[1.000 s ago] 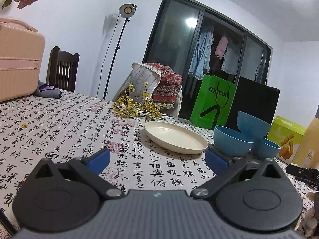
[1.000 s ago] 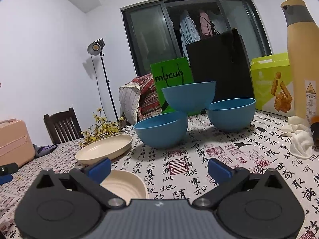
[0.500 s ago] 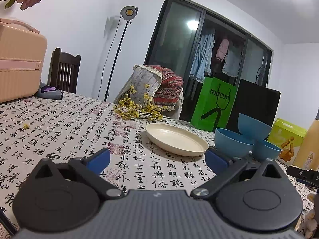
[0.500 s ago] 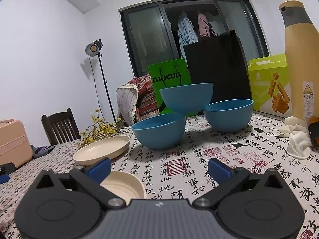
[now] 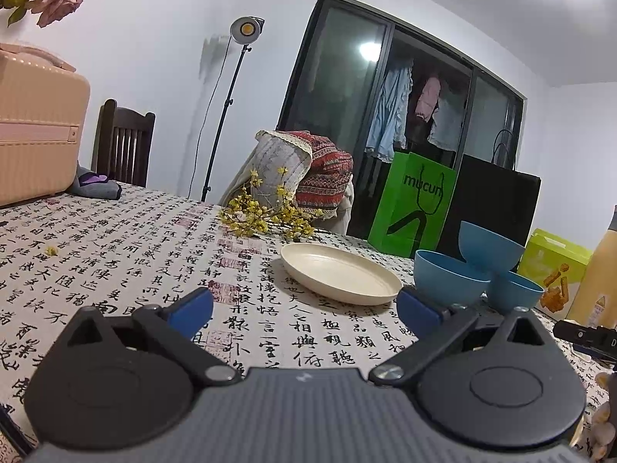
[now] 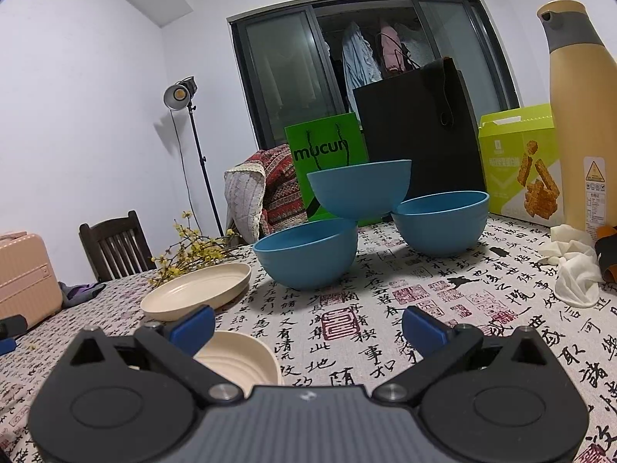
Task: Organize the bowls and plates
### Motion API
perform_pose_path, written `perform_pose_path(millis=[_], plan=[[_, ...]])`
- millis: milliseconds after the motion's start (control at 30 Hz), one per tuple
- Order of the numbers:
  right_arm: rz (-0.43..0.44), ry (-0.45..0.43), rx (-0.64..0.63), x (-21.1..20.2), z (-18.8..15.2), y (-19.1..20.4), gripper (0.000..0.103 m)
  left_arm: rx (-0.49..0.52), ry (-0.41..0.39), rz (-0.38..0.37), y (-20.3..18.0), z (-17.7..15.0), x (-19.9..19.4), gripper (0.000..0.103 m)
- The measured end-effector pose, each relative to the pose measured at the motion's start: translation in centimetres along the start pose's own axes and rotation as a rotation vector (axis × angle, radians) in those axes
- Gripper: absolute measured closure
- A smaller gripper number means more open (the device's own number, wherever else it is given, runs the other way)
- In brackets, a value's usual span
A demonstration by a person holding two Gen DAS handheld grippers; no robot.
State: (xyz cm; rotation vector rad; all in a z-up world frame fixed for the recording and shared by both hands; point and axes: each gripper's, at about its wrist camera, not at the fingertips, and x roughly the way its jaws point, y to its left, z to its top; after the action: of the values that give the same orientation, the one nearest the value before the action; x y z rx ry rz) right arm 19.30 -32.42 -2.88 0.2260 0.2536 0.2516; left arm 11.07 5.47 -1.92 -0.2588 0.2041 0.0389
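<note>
Three blue bowls stand ahead of my right gripper: a near one, a right one, and a third perched on the rims of both. A cream plate lies to their left, and a second cream plate sits just under my right gripper's left finger. That gripper is open and holds nothing. In the left wrist view the cream plate lies ahead, with the blue bowls to its right. My left gripper is open and empty, low over the tablecloth.
A calligraphy-print cloth covers the table. Yellow flower sprigs lie behind the plate. A green bag, black bag, snack box, tall yellow bottle and crumpled white tissue stand at the right. A pink suitcase is at the left.
Both grippers have sunk slightly toward the table, so the dishes sit a little higher in view. Nothing was grasped or released.
</note>
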Motion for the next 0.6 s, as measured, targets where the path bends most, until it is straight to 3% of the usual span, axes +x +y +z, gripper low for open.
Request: perform_pose_path(millis=[600], plan=[[0.001, 0.000, 0.000, 0.00, 0.03, -0.04, 0.000, 0.010, -0.002, 0.006, -0.19, 0.07, 0.00, 0.000]])
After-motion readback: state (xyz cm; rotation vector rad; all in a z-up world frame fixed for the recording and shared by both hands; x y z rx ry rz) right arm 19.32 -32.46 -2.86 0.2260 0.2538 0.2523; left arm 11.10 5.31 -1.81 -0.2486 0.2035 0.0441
